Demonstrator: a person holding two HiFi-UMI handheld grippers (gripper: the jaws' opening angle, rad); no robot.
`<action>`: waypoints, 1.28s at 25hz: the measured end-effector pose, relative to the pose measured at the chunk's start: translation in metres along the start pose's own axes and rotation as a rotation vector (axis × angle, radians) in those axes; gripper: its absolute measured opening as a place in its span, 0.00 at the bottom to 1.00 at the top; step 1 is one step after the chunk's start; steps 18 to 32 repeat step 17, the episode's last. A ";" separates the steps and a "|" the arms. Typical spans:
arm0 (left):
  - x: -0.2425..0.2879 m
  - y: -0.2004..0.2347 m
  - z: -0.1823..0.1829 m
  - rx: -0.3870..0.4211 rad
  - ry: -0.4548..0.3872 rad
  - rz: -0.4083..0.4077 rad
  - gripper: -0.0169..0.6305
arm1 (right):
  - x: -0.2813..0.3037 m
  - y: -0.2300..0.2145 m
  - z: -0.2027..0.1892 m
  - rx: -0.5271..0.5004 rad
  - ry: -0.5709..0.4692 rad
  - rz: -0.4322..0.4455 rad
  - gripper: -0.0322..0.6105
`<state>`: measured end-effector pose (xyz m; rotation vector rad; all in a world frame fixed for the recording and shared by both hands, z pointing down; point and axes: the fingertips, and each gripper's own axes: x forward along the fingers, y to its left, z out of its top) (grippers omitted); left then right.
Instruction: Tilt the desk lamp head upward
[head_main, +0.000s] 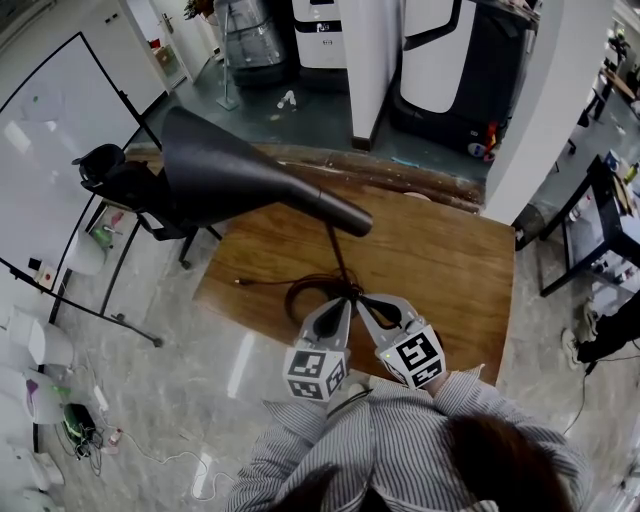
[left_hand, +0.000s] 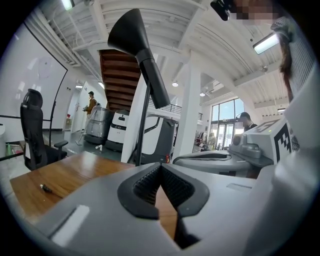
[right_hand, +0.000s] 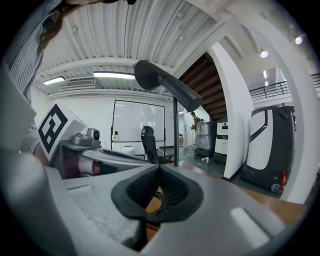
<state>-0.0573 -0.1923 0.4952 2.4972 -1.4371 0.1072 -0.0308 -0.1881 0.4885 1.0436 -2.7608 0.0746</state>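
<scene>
While the person held both tools low over the near edge of the wooden table (head_main: 440, 250), the left gripper (head_main: 343, 306) and the right gripper (head_main: 366, 304) sat side by side, their tips almost touching each other. Each gripper's own view showed its ribbed pads pressed together at the tip with nothing caught between them, so both were fully closed and empty.

Neither touched the desk lamp head (head_main: 225, 170), a large black cone that stood high above the table, its wide mouth turned to the person's left and its narrow neck sloping down to the right. From that neck a thin dark stem (head_main: 338, 250) dropped toward the grippers. Its foot seemed to stand inside a loose coil of dark cord (head_main: 300, 292) just ahead of the jaw tips, though they hid most of it. One end of the cord lay stretched out leftward on the wood. Beyond the table's far left corner stood a black office chair (head_main: 105, 175).
</scene>
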 end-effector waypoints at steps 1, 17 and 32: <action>0.000 0.000 0.000 -0.013 -0.002 -0.003 0.03 | 0.000 0.001 -0.001 0.001 0.005 0.003 0.05; 0.000 -0.007 0.004 -0.056 -0.032 -0.005 0.03 | -0.007 -0.006 -0.002 -0.015 0.015 0.002 0.05; 0.000 -0.007 0.004 -0.056 -0.032 -0.005 0.03 | -0.007 -0.006 -0.002 -0.015 0.015 0.002 0.05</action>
